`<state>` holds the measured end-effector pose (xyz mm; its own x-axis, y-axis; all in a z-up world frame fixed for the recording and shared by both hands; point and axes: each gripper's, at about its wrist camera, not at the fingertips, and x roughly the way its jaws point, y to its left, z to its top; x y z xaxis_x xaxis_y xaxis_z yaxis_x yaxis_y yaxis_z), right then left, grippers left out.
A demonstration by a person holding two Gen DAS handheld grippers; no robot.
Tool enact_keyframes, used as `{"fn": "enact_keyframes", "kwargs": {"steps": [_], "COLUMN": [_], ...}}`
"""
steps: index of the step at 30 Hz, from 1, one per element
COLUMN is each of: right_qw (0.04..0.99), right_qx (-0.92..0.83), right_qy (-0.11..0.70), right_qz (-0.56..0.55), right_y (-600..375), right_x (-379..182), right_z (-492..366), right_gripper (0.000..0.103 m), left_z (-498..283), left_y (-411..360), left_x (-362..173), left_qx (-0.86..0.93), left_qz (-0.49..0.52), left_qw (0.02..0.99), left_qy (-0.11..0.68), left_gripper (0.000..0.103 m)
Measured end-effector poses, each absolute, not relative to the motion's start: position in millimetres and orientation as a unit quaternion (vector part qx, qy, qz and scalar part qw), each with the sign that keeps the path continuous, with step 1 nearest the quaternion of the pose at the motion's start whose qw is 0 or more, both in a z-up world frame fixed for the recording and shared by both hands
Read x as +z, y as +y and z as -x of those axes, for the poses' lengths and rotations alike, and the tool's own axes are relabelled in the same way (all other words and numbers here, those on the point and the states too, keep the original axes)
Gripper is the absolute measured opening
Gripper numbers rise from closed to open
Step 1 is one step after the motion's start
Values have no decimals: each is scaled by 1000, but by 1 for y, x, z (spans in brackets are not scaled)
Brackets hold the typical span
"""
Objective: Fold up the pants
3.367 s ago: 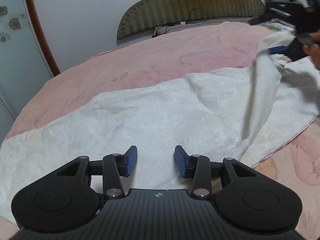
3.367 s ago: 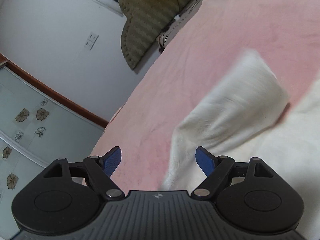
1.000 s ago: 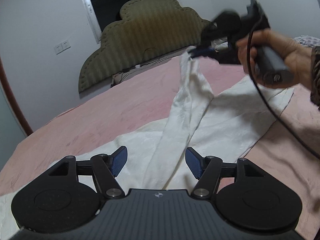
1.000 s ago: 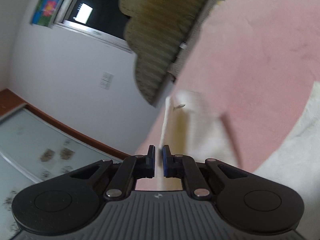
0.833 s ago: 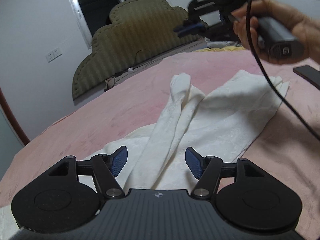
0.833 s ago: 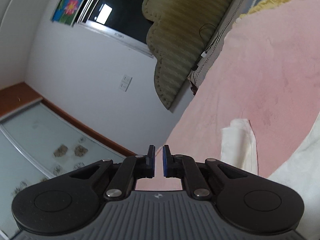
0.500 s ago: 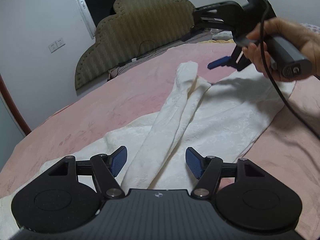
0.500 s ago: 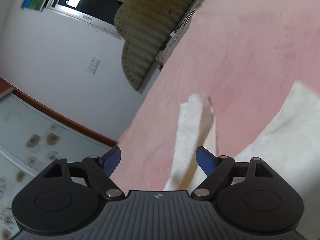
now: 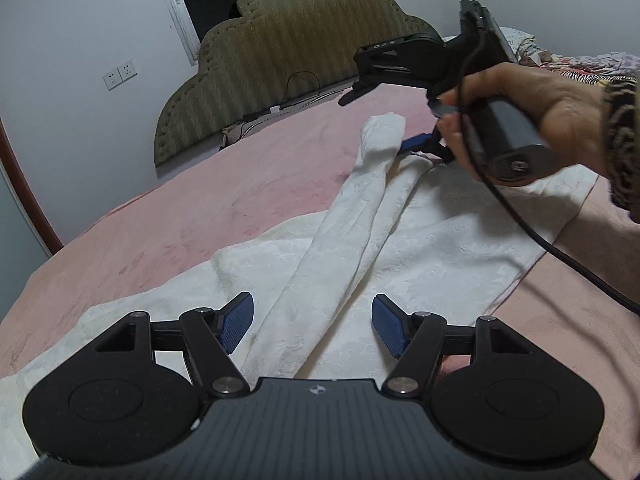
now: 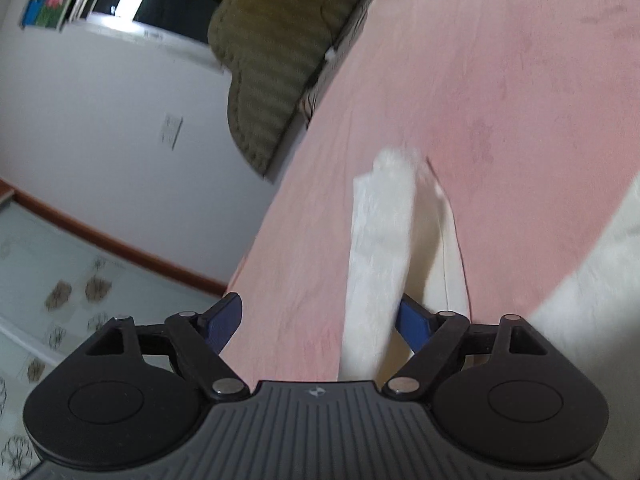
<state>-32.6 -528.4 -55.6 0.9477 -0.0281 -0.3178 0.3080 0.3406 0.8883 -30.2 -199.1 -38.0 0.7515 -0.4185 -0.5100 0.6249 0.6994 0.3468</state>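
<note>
White pants [image 9: 436, 256] lie spread on the pink bed [image 9: 248, 188]. One twisted leg [image 9: 360, 216] runs from near my left gripper up to its far end. My left gripper [image 9: 312, 320] is open and empty, hovering over the near part of that leg. My right gripper [image 9: 384, 124] is open at the leg's far end, one blue pad beside the cloth. In the right wrist view the leg [image 10: 380, 256] lies between the open fingers of my right gripper [image 10: 320, 320].
A padded olive headboard [image 9: 288, 48] stands at the far side of the bed, with a cable and wall sockets [image 9: 120, 74] nearby. Patterned bedding [image 9: 580, 64] lies at the far right. The right gripper's cable [image 9: 560, 256] hangs over the pants.
My right gripper lifted the leg, let it drop, opened, and has come back down to the leg's far end. My left gripper stayed open and hardly moved.
</note>
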Motion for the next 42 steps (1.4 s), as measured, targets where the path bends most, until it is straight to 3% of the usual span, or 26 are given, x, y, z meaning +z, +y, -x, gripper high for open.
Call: {"fn": "enact_keyframes", "kwargs": {"steps": [3,4,6,9,20,26,30,34,36,42], "right_qw": [802,802,803,819,844,846,831,867,884,843], "right_qx": [-111,-115,-129,-110,-11,-12,-35,7,3,-133], "right_qy": [141,145,158,133,26,39,61,-22,-39,67], "right_qz": [-570,-568,-559,-547,-536,-532,-552,-498,-466,-516], "right_y": [-538,-541,-544,-541,-530,-539,-551,-542,-537,-547], "right_x": [-62,-63,-63,-58,20,30,25,59,69,-3], "right_z": [21,20,19,29,93,97,84,106,133,211], "right_gripper": [76,47,5,5,4,5,5,5,5,5], "left_z": [30,29,29,30,42,26,9,22,36,72], "left_y": [-199,-199,-199,-200,-216,-207,-202,-185,-188,-209], "left_x": [-40,-40,-40,-40,-32,-27,-6,27,29,-20], "left_qx": [-289,-287,-281,-280,-302,-289,-264,-241,-255,-349], "left_qz": [-256,-255,-258,-266,-278,-233,-197,-150,-176,-276], "left_qw": [900,901,903,902,899,909,924,952,946,883], "left_qy": [203,203,197,193,151,190,194,110,92,151], "left_gripper": [70,70,67,60,64,15,9,4,4,7]}}
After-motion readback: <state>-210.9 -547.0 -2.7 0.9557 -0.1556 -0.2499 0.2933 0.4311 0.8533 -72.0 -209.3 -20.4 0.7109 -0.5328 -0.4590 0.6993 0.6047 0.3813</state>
